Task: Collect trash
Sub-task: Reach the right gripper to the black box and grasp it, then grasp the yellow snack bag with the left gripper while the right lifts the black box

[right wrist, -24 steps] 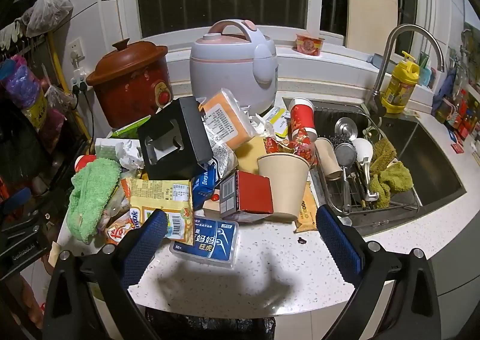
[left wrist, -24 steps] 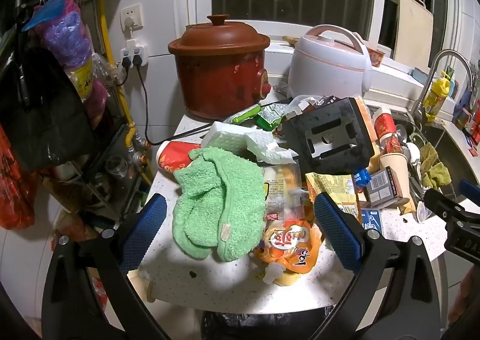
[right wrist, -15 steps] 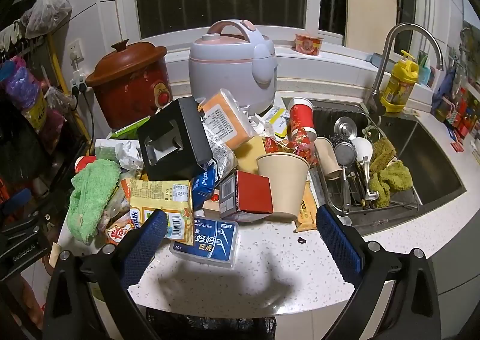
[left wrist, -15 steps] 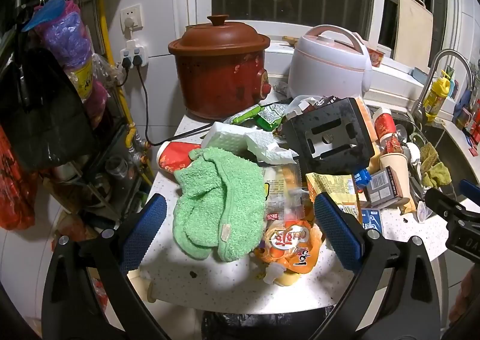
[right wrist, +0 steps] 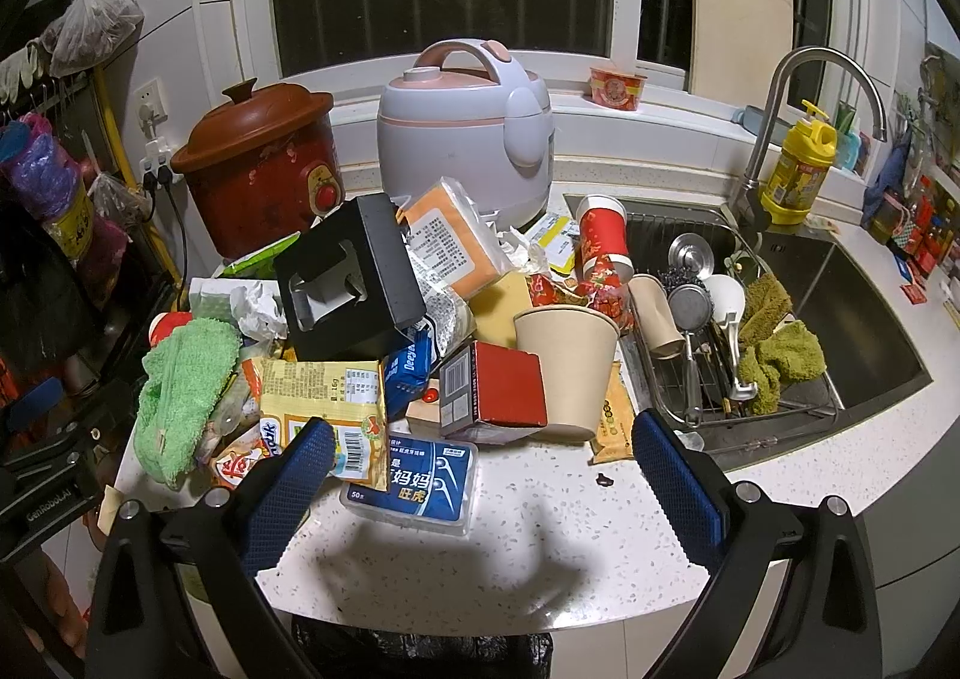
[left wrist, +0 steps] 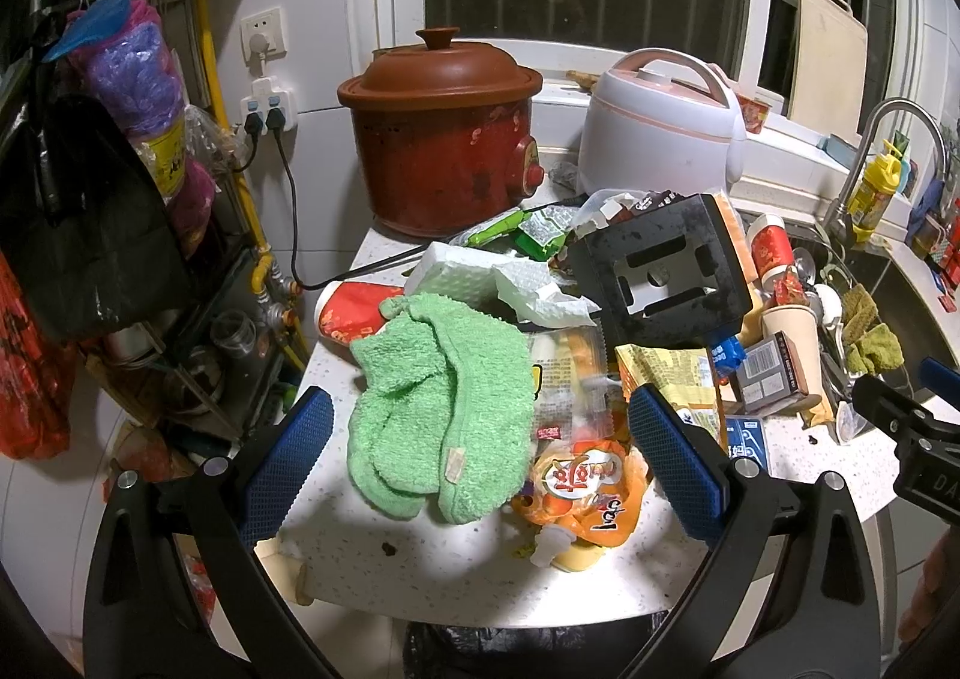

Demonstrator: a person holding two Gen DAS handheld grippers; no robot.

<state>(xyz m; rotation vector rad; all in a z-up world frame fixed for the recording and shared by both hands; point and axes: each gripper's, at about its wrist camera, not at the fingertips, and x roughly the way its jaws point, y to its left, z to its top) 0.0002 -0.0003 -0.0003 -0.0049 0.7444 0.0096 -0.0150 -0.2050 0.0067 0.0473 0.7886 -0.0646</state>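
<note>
A heap of trash covers the white counter (right wrist: 480, 559). It holds a black box (right wrist: 348, 289), a yellow wrapper (right wrist: 327, 400), a blue floss box (right wrist: 414, 484), a red carton (right wrist: 495, 391), a tan paper cup (right wrist: 567, 367) and an orange snack bag (left wrist: 579, 490). A green towel (left wrist: 444, 409) lies at the left. My left gripper (left wrist: 480, 463) is open and empty, above the towel and the snack bag. My right gripper (right wrist: 480, 481) is open and empty, above the floss box. A black bin bag (right wrist: 420, 649) shows below the counter's front edge.
A brown clay pot (left wrist: 441, 130) and a white rice cooker (right wrist: 468, 133) stand at the back. The sink (right wrist: 810, 319) at the right holds a dish rack, utensils and a green cloth. A rack with hanging bags (left wrist: 90, 169) stands at the left.
</note>
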